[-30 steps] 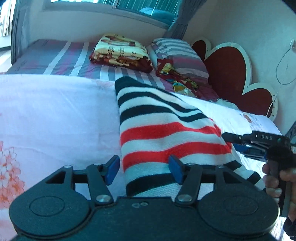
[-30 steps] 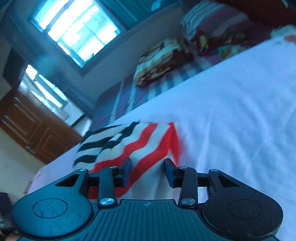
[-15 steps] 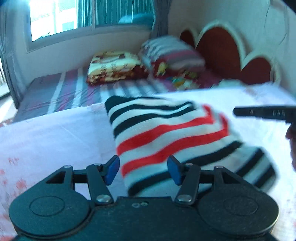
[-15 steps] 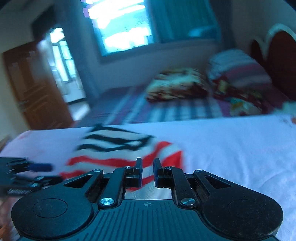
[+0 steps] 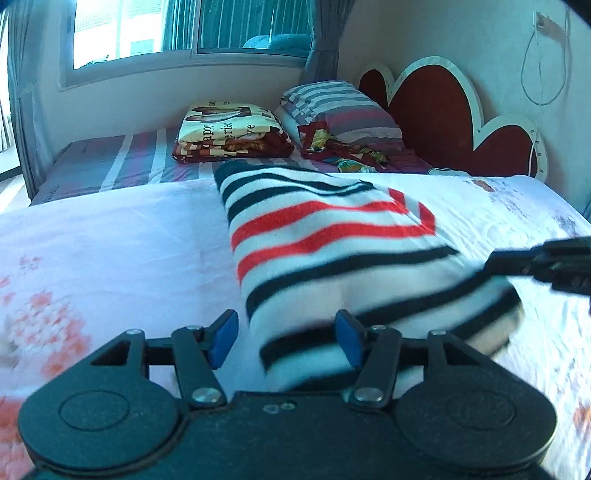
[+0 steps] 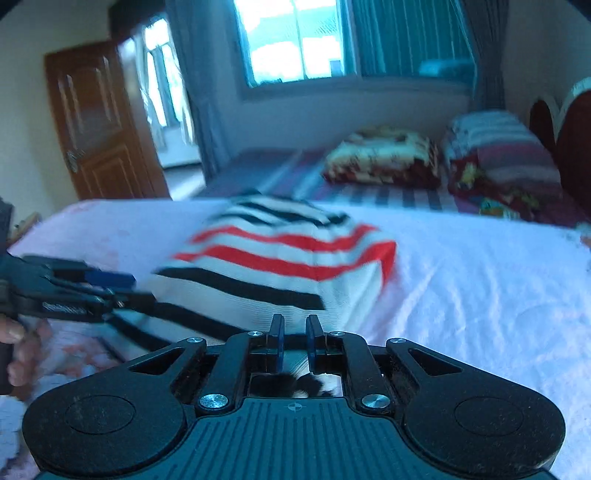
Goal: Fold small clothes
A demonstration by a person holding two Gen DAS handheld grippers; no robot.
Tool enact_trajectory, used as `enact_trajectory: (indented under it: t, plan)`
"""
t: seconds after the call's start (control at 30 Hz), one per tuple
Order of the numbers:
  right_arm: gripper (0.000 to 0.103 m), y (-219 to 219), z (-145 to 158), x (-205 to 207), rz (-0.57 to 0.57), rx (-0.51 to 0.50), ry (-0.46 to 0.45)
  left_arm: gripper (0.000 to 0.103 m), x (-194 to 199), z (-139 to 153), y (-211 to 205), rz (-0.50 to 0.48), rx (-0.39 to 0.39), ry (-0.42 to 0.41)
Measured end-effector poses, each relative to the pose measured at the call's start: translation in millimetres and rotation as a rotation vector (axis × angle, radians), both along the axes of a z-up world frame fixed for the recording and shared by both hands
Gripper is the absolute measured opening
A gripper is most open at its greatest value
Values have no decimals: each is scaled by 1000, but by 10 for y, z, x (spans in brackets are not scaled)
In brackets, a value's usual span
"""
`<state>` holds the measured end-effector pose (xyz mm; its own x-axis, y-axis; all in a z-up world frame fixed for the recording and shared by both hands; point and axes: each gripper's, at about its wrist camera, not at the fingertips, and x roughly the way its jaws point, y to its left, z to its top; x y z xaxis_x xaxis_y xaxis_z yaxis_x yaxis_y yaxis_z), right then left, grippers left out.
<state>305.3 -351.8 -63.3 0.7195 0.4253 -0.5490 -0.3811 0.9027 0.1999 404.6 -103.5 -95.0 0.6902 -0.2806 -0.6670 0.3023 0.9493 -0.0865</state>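
A folded striped garment, white with black and red bands, lies on the white bedsheet. My left gripper is open, its blue pads either side of the garment's near left corner. In the right wrist view the garment lies ahead, blurred. My right gripper has its jaws nearly together at the garment's near edge, with striped cloth showing between and behind them. The right gripper also shows at the garment's right side in the left wrist view, and the left gripper at the left in the right wrist view.
A folded patterned blanket and a striped pillow lie at the far end of the bed. A red heart-shaped headboard stands at the right. A wooden door is far left, and a window behind.
My right gripper has closed from wide open to nearly shut at the garment's edge. Both views have swung level and pulled back. The left gripper has stayed open.
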Motion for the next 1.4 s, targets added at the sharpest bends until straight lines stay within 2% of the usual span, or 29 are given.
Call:
enact_trajectory:
  t: [0.07,0.17,0.23,0.3,0.4,0.47,0.5,0.53,0.57,0.6,0.7,0.73,0.8,0.87,0.93,0.97,1.0,1.03,1.1,1.13,1.17,1.2,1.4]
  plan:
    - [12,27,-27,-85,40,-21,19,55,-127,-65,62,16,0,20]
    - [11,125,-324,-132,66,-130,80,57,-262,-174,119,47,-34,41]
    - [11,82,-407,-136,53,-99,80,58,-308,-222,137,64,-46,44]
    - [12,41,-355,-114,47,-68,91,59,-317,-207,140,60,-31,46]
    - [12,-175,-155,-114,-21,26,63,59,-339,-1,135,30,48,21]
    - [14,-336,-61,-10,-56,94,78,62,-285,106,142,22,39,1]
    - [20,-400,-53,80,-82,130,99,63,-205,148,163,27,8,1]
    - [55,-471,-61,187,-117,178,129,63,-112,174,188,41,-34,2]
    - [74,-545,-92,276,-147,244,144,67,-1,182,220,54,-88,10]
    - [74,-600,-90,340,-164,304,143,69,117,163,253,72,-136,27]
    - [74,-671,-149,592,-199,386,211,70,438,28,258,133,-166,100]
    - [73,-664,-131,655,-199,392,206,70,504,-19,268,137,-200,121]
    - [62,-637,-98,782,-202,377,196,72,611,-100,291,147,-267,153]
    - [45,-607,-100,920,-184,395,186,72,671,-156,295,163,-277,168]
    - [34,-506,-197,1078,-183,328,213,73,701,-199,264,177,-262,186]
    - [34,-434,-317,1179,-194,251,272,75,705,-202,240,172,-242,182]
    - [34,-422,-416,1210,-196,241,287,76,697,-185,221,162,-213,171]
    - [34,-474,-407,1225,-205,273,295,76,698,-156,217,156,-193,167]
    - [35,-613,-305,1135,-222,356,281,73,674,-77,251,138,-202,169]
    - [48,-696,-283,1072,-225,404,282,74,669,-55,271,122,-204,166]
    - [77,-765,-287,1027,-225,455,304,74,662,-56,301,114,-208,169]
    - [82,-829,-299,997,-213,504,323,74,664,-73,345,110,-229,179]
    - [82,-950,-546,988,-155,615,467,74,728,-283,518,114,-438,276]
